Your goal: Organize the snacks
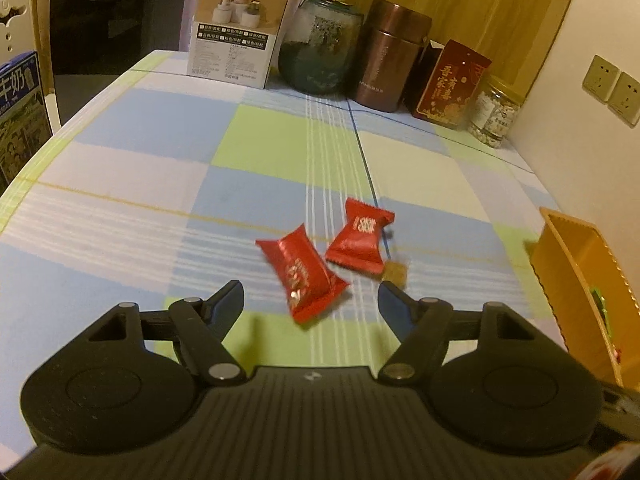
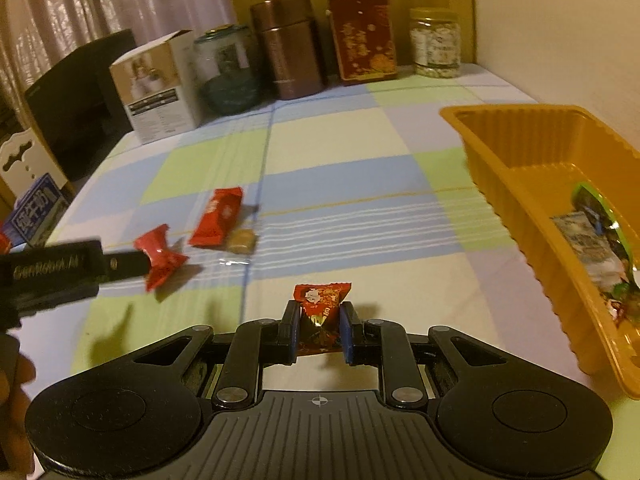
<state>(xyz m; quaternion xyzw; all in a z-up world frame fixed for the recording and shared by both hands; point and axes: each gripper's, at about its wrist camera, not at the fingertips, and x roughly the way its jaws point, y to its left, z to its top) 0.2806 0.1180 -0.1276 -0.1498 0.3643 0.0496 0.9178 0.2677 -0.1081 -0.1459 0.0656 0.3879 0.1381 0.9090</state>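
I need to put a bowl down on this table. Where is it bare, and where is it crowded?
Bare: the wide checked cloth between the back row of containers and the two red candies; also the strip between the candies and the orange tray. Crowded: the back edge and the tray's near end.

Matte black left gripper (image 1: 311,300) and right gripper (image 2: 319,332): ribbed housing behind the fingers, round discs either side, silver rivets on linkage arms, blue pads (image 2: 346,334) lining fingertips' inner faces, small crosshair mark centred behind.
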